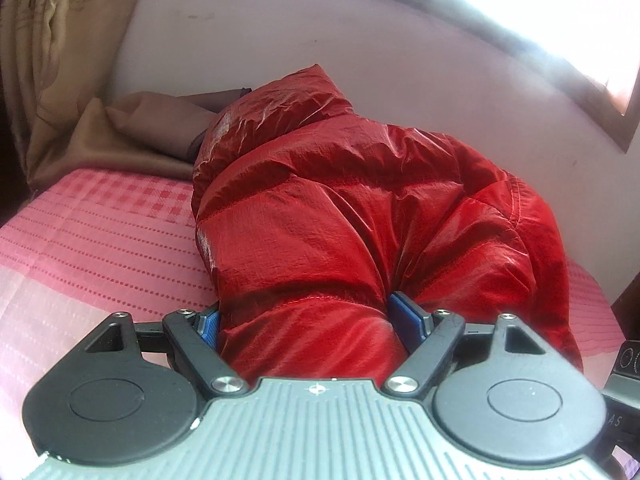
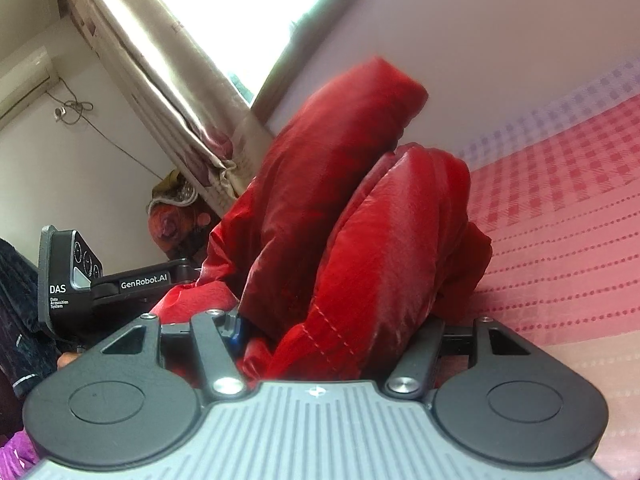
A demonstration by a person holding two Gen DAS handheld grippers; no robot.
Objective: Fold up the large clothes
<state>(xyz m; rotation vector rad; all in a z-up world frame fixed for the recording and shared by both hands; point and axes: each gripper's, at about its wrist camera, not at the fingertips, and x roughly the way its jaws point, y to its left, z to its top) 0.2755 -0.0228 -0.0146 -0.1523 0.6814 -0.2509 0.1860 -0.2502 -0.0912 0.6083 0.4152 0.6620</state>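
Note:
A shiny red puffer jacket lies bunched on the pink checked bed sheet. My left gripper is shut on a thick fold of the jacket's near edge; the blue pads press it from both sides. In the right wrist view the jacket stands up in two puffy folds. My right gripper is shut on another bunch of it, and the fabric hides most of the fingers. The left gripper's body shows at the left of the right wrist view.
A pale wall runs behind the bed. A brown pillow lies at the bed's far left, under a beige curtain. A bright window and an air conditioner are up left in the right wrist view.

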